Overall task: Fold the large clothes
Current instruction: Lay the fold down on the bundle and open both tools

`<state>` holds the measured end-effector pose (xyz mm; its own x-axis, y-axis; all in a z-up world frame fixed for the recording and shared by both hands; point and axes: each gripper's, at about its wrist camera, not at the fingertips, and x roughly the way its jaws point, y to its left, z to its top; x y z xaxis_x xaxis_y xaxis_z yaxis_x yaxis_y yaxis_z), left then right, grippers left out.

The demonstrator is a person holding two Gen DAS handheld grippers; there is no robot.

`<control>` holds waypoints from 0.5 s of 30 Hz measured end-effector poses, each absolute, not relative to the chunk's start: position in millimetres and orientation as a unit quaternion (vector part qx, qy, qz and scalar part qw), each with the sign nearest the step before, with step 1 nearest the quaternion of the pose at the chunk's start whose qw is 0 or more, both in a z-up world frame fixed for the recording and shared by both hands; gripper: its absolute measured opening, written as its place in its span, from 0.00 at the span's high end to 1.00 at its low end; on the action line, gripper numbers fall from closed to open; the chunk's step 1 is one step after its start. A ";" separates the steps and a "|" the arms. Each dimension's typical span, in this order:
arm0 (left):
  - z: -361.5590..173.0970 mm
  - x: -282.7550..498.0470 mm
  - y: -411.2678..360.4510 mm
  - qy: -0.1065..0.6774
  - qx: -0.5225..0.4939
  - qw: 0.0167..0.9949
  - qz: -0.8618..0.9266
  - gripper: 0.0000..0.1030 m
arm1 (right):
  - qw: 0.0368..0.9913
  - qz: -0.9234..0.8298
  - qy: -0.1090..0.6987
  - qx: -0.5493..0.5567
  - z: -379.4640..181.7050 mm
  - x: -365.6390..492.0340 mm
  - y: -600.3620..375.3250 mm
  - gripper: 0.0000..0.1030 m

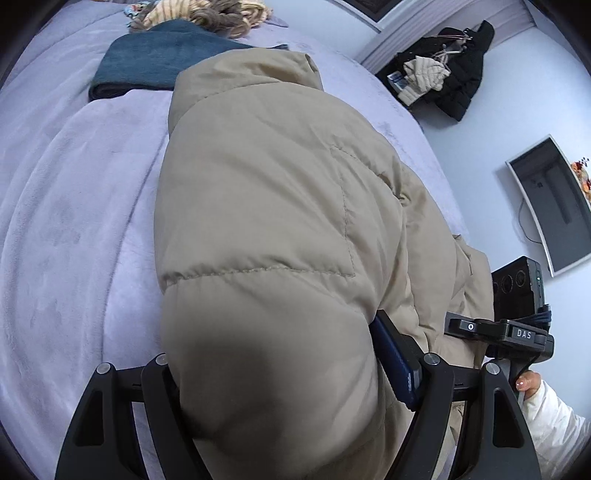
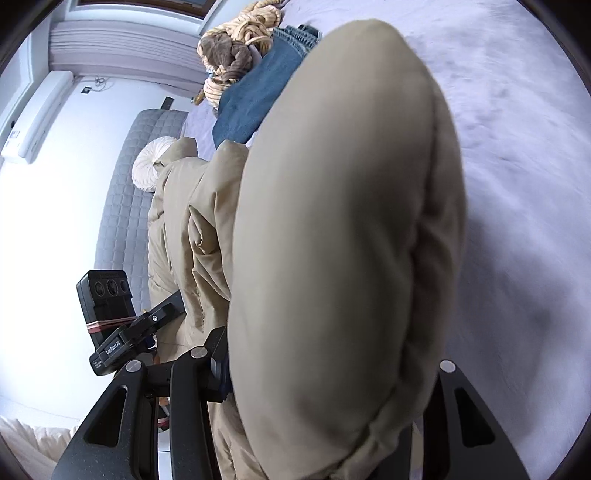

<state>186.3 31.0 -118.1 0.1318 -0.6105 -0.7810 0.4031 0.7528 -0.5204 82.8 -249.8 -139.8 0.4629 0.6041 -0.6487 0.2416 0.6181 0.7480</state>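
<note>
1. Holding the beige puffer jacket [image 1: 280, 221] up over the bed [image 1: 74, 221], we have a thick padded fold bunched in each hand-held gripper; the bulk of it bulges forward over the purple blanket and the rest trails between the two tools.
2. Our left hand-held gripper [image 1: 280, 398] looks clamped on that padding. Its blue-padded finger [image 1: 397, 365] presses the fabric's right side, while the other finger is hidden behind the bulge.
3. Our right hand-held gripper [image 2: 328, 387] likewise seems closed on a fold of the jacket [image 2: 343, 221], though the cloth covers its fingertips.
4. We judge the step to be carrying this fold across and laying it flat. Both tools should travel level and together, so that the slippery padding does not twist or slide out.
5. We should lower it short of the folded blue jeans [image 1: 159, 55] and the knitted pile [image 1: 221, 14] beyond them.
6. Releasing should wait until the jacket rests fully on the bed, since trapped air will spring it open.
</note>
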 end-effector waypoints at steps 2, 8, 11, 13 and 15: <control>-142.1 202.3 36.0 0.582 -0.099 0.741 -0.320 0.22 | 0.742 0.112 0.515 0.415 -156.9 102.3 -243.3 0.52; -171.2 207.1 45.2 0.583 -0.103 0.746 -0.304 0.15 | 0.728 0.083 0.530 0.427 -186.5 111.0 -247.6 0.44; -156.9 198.3 44.9 0.570 -0.075 0.770 -0.276 0.15 | 0.727 0.058 0.546 0.412 -174.1 105.3 -250.7 0.39; -137.5 195.8 41.7 0.543 -0.056 0.797 -0.259 0.15 | 0.737 0.033 0.549 0.393 -157.5 94.8 -254.4 0.39; -114.5 193.5 44.5 0.517 -0.051 0.816 -0.253 0.15 | 0.758 -0.004 0.543 0.361 -123.1 85.8 -270.9 0.39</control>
<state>193.5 44.5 -114.5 0.3380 -0.4663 -0.8175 0.3603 0.8666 -0.3453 85.8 -270.9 -123.1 0.4101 0.3854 -0.8266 0.3979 0.7399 0.5424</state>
